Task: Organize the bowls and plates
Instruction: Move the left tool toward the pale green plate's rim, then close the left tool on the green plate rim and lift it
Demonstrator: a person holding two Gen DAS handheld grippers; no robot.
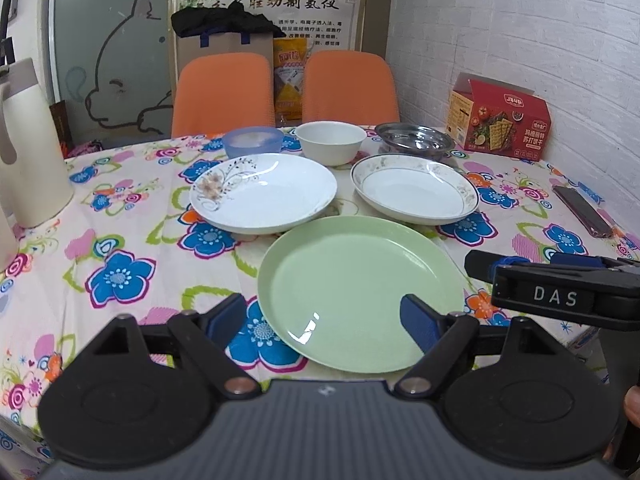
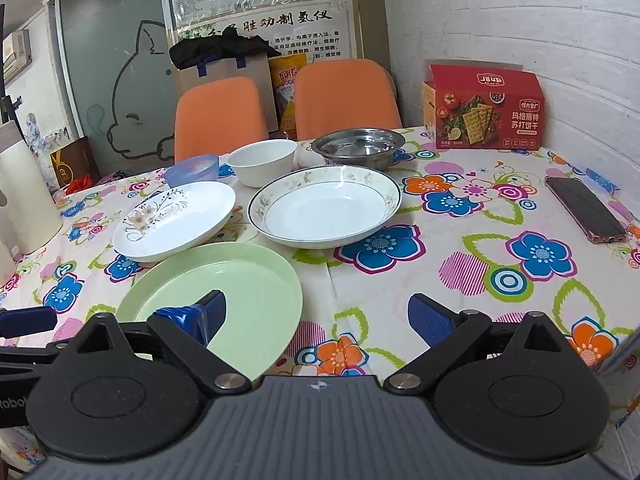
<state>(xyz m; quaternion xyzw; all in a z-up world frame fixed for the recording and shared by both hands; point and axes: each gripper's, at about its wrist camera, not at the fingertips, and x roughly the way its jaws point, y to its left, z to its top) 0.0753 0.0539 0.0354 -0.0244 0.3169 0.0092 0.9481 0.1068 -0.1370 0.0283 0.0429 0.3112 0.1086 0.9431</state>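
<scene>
A light green plate (image 1: 360, 292) (image 2: 224, 292) lies nearest on the flowered tablecloth. Behind it are a white plate with a flower print (image 1: 264, 192) (image 2: 176, 220) and a white plate with a patterned rim (image 1: 416, 190) (image 2: 324, 210). Further back stand a blue bowl (image 1: 252, 142) (image 2: 192, 170), a white bowl (image 1: 331, 140) (image 2: 262, 160) and a steel bowl (image 1: 414, 138) (image 2: 358, 146). My left gripper (image 1: 322, 320) is open over the green plate's near edge, holding nothing. My right gripper (image 2: 320, 316) is open too, its left finger above the green plate and its right finger over the cloth.
A red cracker box (image 2: 486, 108) stands at the back right by the brick wall. A phone (image 2: 584, 210) lies near the right edge. A cream jug (image 1: 28, 148) stands at the left. Two orange chairs (image 1: 224, 94) stand behind the table.
</scene>
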